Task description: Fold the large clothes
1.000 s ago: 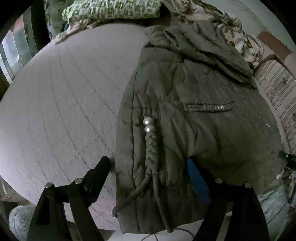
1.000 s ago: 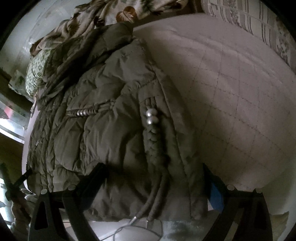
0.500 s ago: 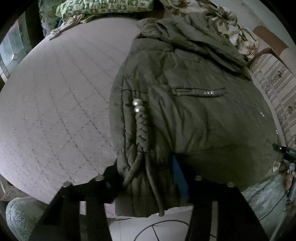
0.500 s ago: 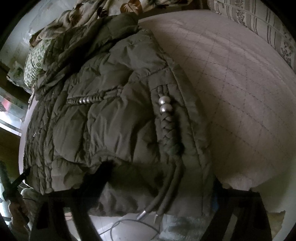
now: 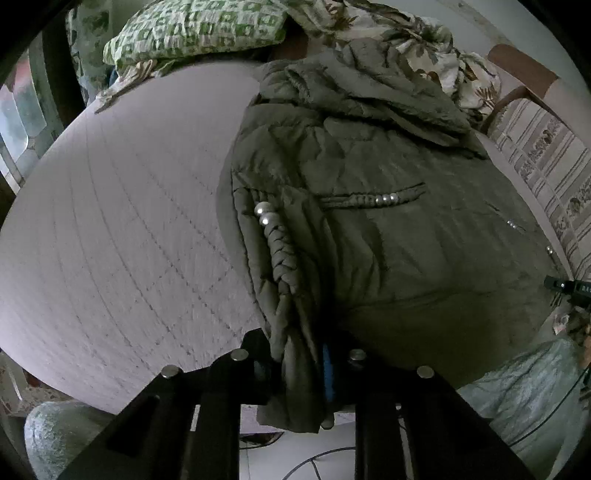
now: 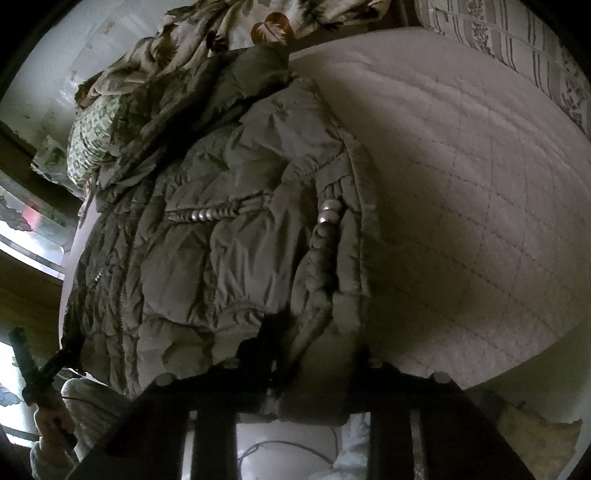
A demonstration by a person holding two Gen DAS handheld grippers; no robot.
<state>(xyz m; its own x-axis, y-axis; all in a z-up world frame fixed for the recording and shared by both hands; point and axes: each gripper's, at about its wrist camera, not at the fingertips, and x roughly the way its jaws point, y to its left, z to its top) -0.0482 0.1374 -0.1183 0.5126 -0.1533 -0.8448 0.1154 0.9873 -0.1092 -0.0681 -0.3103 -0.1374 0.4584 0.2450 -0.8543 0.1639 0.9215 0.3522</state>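
An olive padded hooded jacket (image 5: pixel 388 240) (image 6: pixel 221 258) lies flat on a pale quilted bed (image 5: pixel 122 221) (image 6: pixel 480 203), hood at the far end. A braided cord with pearl beads (image 5: pixel 280 254) (image 6: pixel 325 236) runs down each side seam to the hem. My left gripper (image 5: pixel 295 358) is shut on the hem corner at one side seam, fabric bunched between its fingers. At the opposite hem corner my right gripper (image 6: pixel 314 350) has its jaws closing, with gathered hem and cord pinched between them.
A green patterned pillow (image 5: pixel 192 29) and a floral blanket (image 5: pixel 406 33) lie beyond the hood. A striped pillow (image 6: pixel 517 33) sits at the bed's far right. A window (image 5: pixel 14 122) is at the left. The bed edge and floor cables lie just below the grippers.
Both grippers went from wide open around the hem corners to closed on them. The hem has bunched up, and the left corner has lifted slightly off the bed.
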